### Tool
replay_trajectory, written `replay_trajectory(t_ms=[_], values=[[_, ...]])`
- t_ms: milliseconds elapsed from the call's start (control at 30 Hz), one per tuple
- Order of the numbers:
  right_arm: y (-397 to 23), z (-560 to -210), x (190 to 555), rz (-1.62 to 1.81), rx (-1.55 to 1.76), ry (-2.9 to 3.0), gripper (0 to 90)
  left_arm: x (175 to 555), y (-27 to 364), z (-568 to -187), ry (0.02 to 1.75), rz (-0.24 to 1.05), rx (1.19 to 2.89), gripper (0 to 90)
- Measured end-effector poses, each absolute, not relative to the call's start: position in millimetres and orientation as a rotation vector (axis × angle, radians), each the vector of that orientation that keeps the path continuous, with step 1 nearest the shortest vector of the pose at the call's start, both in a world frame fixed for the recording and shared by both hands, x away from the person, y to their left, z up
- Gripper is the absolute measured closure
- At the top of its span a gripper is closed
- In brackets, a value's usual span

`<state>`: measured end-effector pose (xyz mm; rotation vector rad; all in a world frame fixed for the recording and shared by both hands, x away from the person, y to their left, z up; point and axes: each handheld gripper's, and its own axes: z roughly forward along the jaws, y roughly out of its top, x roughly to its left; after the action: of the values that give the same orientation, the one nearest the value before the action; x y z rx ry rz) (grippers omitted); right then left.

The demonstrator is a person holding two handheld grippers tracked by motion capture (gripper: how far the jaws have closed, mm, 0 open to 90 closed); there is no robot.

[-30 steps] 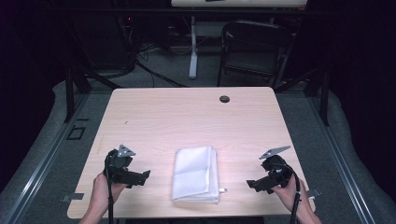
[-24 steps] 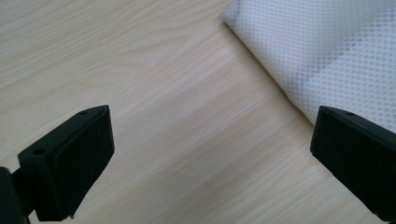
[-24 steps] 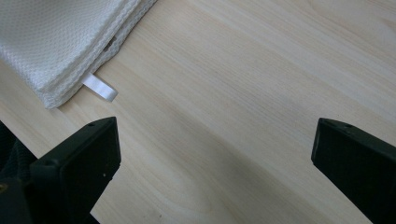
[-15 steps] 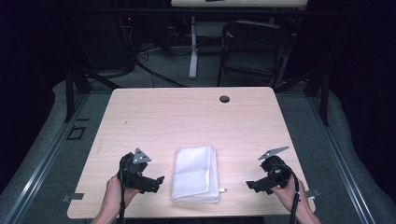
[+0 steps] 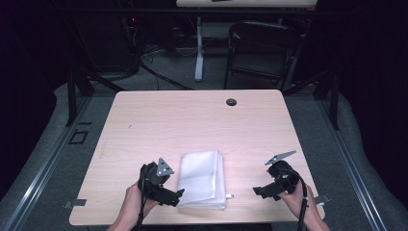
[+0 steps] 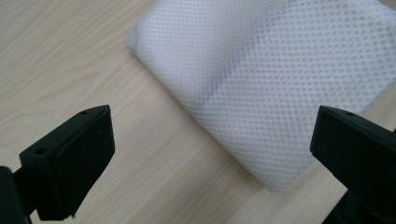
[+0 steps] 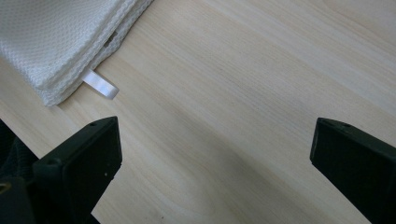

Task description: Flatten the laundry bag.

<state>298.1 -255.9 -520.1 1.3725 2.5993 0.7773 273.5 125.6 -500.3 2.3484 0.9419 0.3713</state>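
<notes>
1 folded cloth | 2 grippers: left, right | fingers wide, empty

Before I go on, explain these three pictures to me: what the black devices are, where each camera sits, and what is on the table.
A person sits at a wooden table and holds a hand tool with a two-jaw claw in each hand. The high view looks down from above: left claw, right claw. The other two pictures come from cameras riding on each tool, looking along its black jaws. A folded white mesh cloth lies between the claws, with a small white tag at one corner. A small dark disc sits near the far edge. Both claws are open and hold nothing.
</notes>
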Motion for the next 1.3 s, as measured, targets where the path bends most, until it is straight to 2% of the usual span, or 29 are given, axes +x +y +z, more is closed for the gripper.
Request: replay_trajectory(t_ms=[1200,1300], values=[[-256,-521,299,0.726,1.362,2.631,2.8,263,41,-526,0.681,0.281,2.550,0.3],[-256,-521,299,0.761,1.371,2.629,3.0,263,33,-528,0.664,0.324,2.569,6.3]])
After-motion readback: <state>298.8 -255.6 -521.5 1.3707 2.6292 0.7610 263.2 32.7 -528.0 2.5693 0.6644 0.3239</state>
